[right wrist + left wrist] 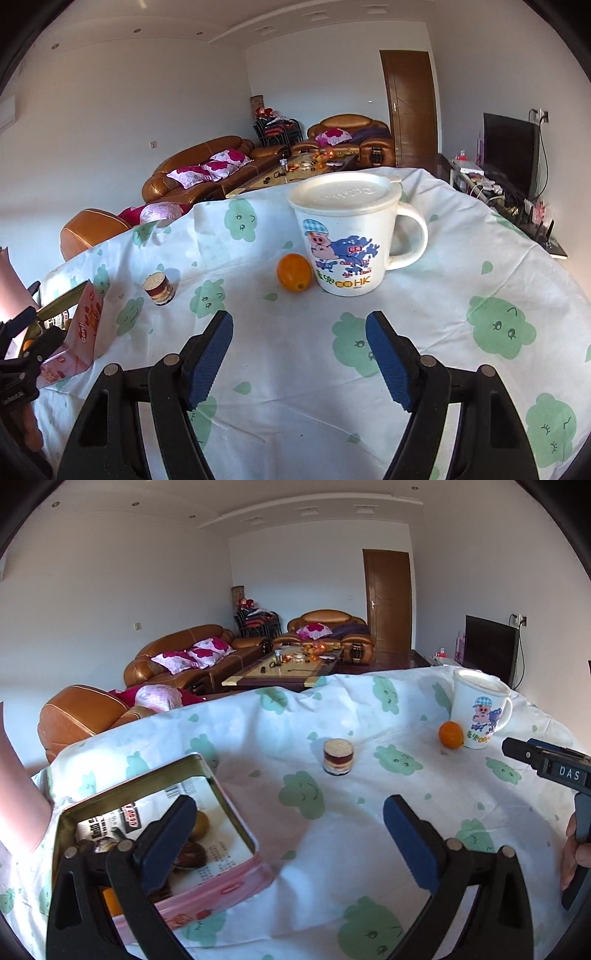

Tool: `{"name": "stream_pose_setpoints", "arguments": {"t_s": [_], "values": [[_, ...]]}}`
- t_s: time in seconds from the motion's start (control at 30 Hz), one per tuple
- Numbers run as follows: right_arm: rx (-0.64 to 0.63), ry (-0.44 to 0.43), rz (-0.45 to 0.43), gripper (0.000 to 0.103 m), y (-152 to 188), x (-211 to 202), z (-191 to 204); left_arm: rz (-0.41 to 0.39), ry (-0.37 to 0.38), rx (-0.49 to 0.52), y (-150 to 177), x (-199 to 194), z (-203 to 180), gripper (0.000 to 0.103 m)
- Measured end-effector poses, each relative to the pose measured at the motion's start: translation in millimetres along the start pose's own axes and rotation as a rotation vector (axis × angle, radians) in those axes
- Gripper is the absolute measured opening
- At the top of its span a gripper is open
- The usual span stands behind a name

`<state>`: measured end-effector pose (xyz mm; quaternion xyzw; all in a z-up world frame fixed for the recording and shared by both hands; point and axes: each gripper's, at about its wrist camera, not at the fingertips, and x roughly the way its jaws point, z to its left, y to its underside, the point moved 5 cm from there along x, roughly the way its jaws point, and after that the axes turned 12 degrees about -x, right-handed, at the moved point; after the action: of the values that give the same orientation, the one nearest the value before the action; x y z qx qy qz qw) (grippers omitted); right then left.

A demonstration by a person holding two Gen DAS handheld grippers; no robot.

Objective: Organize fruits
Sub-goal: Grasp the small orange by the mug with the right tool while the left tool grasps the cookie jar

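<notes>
right wrist view: right hand-held gripper (299, 354) gapes empty; centre it on the orange (294, 272) (it touches the mug (347, 243)), squeeze gently. left hand-held gripper (290, 843) also open.

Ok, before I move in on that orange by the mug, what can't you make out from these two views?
- Tin box contents: left wrist view, partly hidden by the left gripper fingers; fruit count unclear.
- Same box, right wrist view: cut off at the left edge.
- Mug contents: lid covers them.
- Orange far side: unseen.
- Small jar contents: too small.
</notes>
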<state>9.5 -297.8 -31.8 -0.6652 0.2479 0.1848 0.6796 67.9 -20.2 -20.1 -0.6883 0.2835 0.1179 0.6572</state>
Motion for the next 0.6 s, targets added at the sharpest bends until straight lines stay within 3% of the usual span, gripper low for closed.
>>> {"name": "stream_pose_setpoints", "arguments": {"t_s": [0.23,0.6], "values": [[0.086,-0.116,0.095,0.076,-20,41,4,0.074,-0.048,-0.004,-3,34,-29,0.103],[0.217,-0.014,0.180,0.069,-22,103,3,0.136,-0.096,-0.051,-10,68,-28,0.103]]}}
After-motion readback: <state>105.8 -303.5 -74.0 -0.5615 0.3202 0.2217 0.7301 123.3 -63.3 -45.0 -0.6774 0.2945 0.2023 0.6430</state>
